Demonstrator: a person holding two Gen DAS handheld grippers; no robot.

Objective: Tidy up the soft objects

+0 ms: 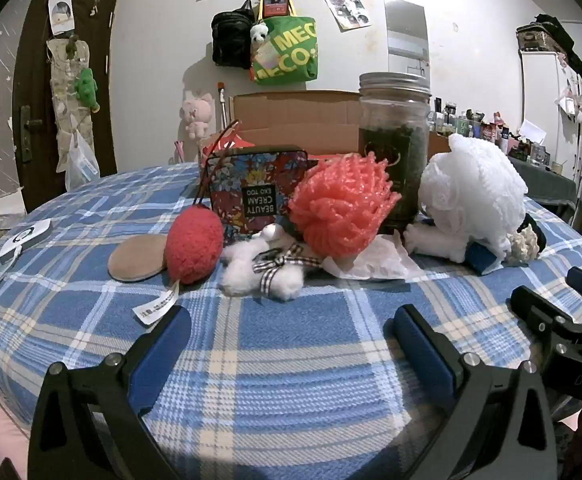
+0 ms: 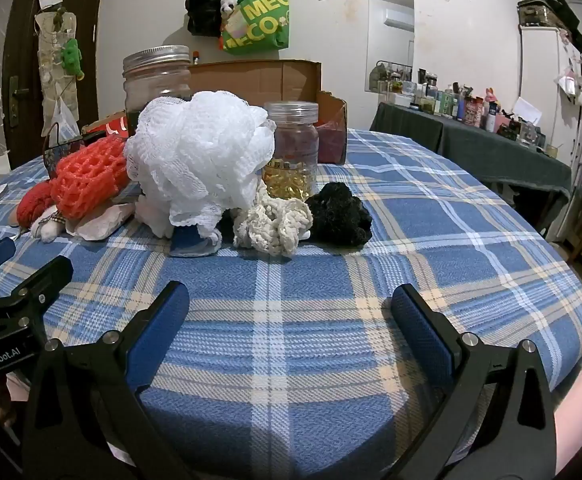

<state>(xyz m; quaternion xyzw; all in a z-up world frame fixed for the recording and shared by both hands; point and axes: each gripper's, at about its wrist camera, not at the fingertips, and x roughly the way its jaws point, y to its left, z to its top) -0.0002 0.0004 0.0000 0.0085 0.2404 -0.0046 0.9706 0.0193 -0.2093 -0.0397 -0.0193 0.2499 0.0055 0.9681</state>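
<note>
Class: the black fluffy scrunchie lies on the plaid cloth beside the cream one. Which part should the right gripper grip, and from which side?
Grip the black scrunchie across its bunched middle. Approach with the open right gripper from the near, right side, where the cloth is bare; the cream scrunchie touches its left and the capsule jar stands behind.

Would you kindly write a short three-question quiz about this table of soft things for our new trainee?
1. True or false: the left gripper holds the white mesh bath pouf.
2. Which soft item lies nearest the black fuzzy scrunchie: A) cream knitted scrunchie, B) red fluffy pompom, C) coral mesh bath pouf?
3. What stands directly behind the cream scrunchie?

Key: 1 false, both grippers are open and empty; 2 A; 3 the clear plastic jar of golden capsules.
</note>
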